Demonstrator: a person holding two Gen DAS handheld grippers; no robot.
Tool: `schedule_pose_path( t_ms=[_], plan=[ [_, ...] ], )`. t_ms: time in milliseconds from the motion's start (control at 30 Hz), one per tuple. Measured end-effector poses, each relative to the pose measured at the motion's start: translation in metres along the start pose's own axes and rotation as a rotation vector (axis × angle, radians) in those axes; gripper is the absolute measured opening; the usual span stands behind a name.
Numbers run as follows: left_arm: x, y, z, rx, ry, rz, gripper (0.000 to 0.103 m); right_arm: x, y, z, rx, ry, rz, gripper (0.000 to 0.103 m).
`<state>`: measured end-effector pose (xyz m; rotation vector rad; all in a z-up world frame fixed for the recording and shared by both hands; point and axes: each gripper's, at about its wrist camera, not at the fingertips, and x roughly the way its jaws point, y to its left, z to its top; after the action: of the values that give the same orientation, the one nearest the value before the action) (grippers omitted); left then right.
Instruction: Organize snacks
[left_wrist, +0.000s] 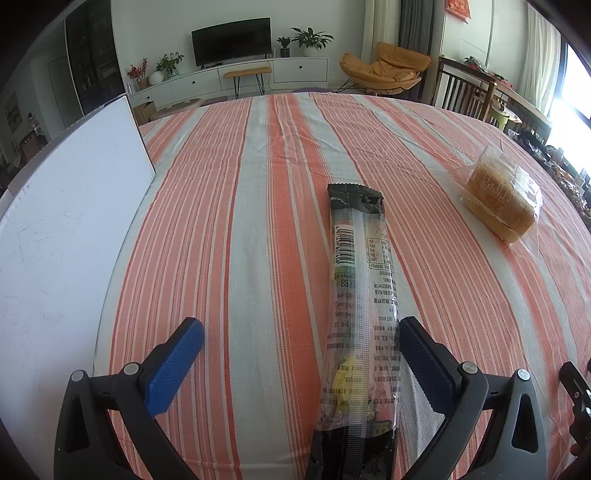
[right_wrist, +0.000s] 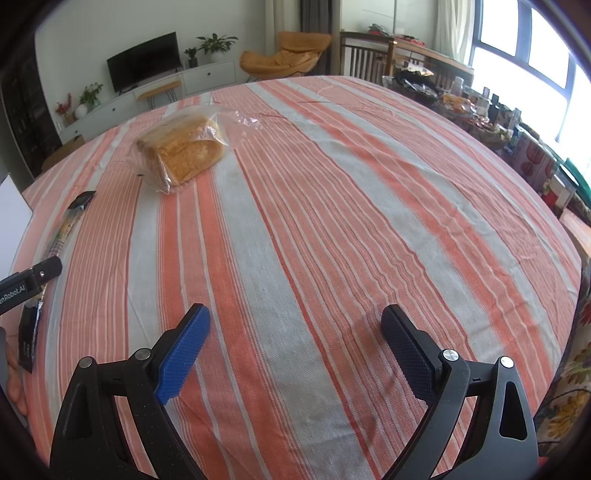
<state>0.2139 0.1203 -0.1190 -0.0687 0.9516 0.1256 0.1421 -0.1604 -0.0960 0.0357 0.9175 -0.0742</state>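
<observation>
A long black and clear snack packet (left_wrist: 360, 295) lies lengthwise on the striped tablecloth (left_wrist: 236, 206), its near end between the wide-open blue-padded fingers of my left gripper (left_wrist: 301, 332), closer to the right finger; the fingers do not touch it. A bagged bread loaf (left_wrist: 498, 206) lies to the right, farther off. In the right wrist view the loaf (right_wrist: 184, 151) lies at the far left, the packet (right_wrist: 66, 225) at the left edge. My right gripper (right_wrist: 295, 325) is open and empty above bare cloth.
A white board or box (left_wrist: 70, 236) lies along the table's left side. Part of the left gripper (right_wrist: 29, 284) shows at the right view's left edge. Cluttered shelves (right_wrist: 517, 144) stand beyond the right table edge.
</observation>
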Motion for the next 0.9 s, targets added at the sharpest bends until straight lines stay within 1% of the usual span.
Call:
schedule_pose_path(
  t_ms=[500, 533, 567, 600, 633, 700, 767, 833, 900],
  plan=[
    [0.0, 0.0, 0.0, 0.0, 0.0, 0.0, 0.103, 0.0, -0.001, 0.0, -0.001, 0.006, 0.008, 0.096],
    [0.0, 0.0, 0.0, 0.0, 0.0, 0.0, 0.103, -0.001, -0.002, 0.002, -0.004, 0.015, 0.017, 0.096],
    [0.0, 0.0, 0.0, 0.0, 0.0, 0.0, 0.103, -0.002, -0.004, 0.005, 0.002, 0.022, 0.046, 0.095],
    [0.0, 0.0, 0.0, 0.0, 0.0, 0.0, 0.103, -0.003, -0.007, 0.009, 0.008, 0.021, 0.094, 0.095],
    [0.0, 0.0, 0.0, 0.0, 0.0, 0.0, 0.103, -0.004, -0.009, 0.016, -0.005, 0.008, 0.128, 0.092],
    [0.0, 0.0, 0.0, 0.0, 0.0, 0.001, 0.103, -0.009, -0.006, 0.035, -0.09, -0.055, 0.129, 0.092],
    [-0.001, 0.0, -0.002, 0.0, 0.0, 0.001, 0.103, -0.015, 0.002, 0.06, -0.192, -0.128, 0.156, 0.092],
    [-0.001, 0.0, -0.002, 0.0, 0.0, 0.001, 0.103, -0.016, 0.012, 0.088, -0.285, -0.156, 0.218, 0.092],
    [-0.001, 0.0, -0.002, -0.001, 0.0, 0.001, 0.103, -0.011, 0.026, 0.116, -0.388, -0.154, 0.265, 0.094]
  ],
)
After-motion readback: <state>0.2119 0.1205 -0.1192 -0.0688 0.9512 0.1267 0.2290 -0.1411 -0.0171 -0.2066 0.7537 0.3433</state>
